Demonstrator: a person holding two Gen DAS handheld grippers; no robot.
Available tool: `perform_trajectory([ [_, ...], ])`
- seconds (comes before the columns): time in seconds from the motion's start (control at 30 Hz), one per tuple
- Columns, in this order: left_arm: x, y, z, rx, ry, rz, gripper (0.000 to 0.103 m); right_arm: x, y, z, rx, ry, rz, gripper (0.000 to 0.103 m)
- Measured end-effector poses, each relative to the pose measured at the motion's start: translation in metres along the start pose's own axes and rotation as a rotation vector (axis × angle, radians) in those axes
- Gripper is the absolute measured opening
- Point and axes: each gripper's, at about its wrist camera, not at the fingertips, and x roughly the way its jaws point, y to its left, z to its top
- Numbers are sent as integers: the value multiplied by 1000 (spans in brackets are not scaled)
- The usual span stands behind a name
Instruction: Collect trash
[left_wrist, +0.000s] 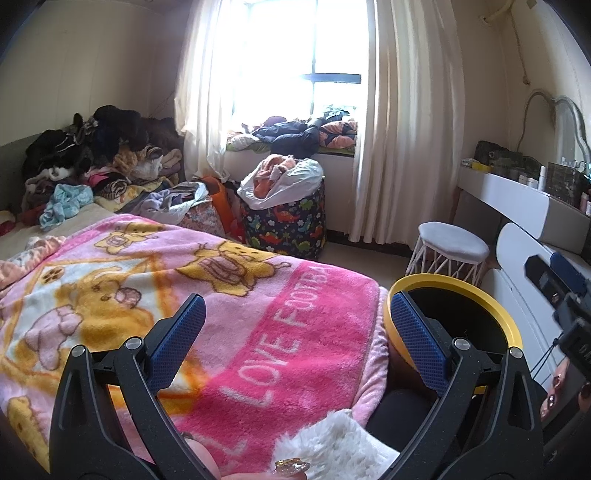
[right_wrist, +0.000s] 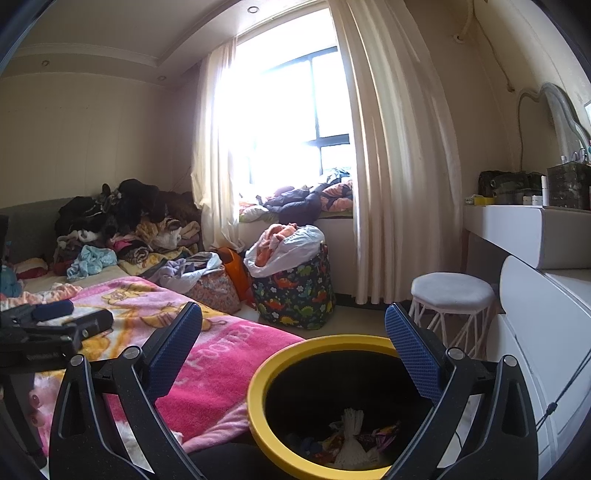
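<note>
A black trash bin with a yellow rim (right_wrist: 258, 384) stands beside the bed; its rim also shows in the left wrist view (left_wrist: 491, 306). Inside lie a white crumpled tissue (right_wrist: 351, 439) and colourful wrappers (right_wrist: 384, 432). My right gripper (right_wrist: 293, 332) is open and empty, above the bin's mouth. My left gripper (left_wrist: 297, 317) is open and empty, over the pink blanket (left_wrist: 229, 295) at the bed's edge, left of the bin. The left gripper also shows at the left of the right wrist view (right_wrist: 55, 321).
Heaps of clothes (left_wrist: 99, 155) cover the far end of the bed. A dinosaur-print basket (right_wrist: 295, 291) with a white bag stands by the curtains. A white stool (right_wrist: 450, 295) and a white dresser (right_wrist: 535, 295) are on the right. White fluffy cloth (left_wrist: 332, 443) lies near me.
</note>
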Motion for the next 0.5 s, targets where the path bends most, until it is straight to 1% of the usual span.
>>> perform_trajectory([
  [0.07,2,14,1,-48,30,1,92,6,8,9,-2,-2,45,97],
  [0.1,3,27,1,-84,46,20,92,11,14,13,-3,9,75,97],
  [0.17,3,54,1,-147,72,70,92,26,36,23,-11,34,163,97],
  [0.23,1,90,-2,-211,80,150,92,44,67,31,-41,63,271,97],
  [0.27,-1,113,-5,-245,80,217,92,57,90,34,-64,102,339,97],
  [0.33,-7,159,-10,-317,94,351,92,87,144,33,-79,219,501,97],
  [0.37,-11,188,-14,-363,105,439,92,100,169,30,-84,276,551,97],
  [0.4,-17,216,-19,-402,118,532,92,113,196,24,-97,343,603,97],
  [0.43,-19,235,-24,-422,133,588,92,132,235,10,-111,446,686,97],
  [0.47,-19,261,-32,-441,173,675,92,143,262,-3,-120,519,728,97],
  [0.5,-19,282,-41,-457,213,734,92,155,289,-18,-134,592,763,97],
])
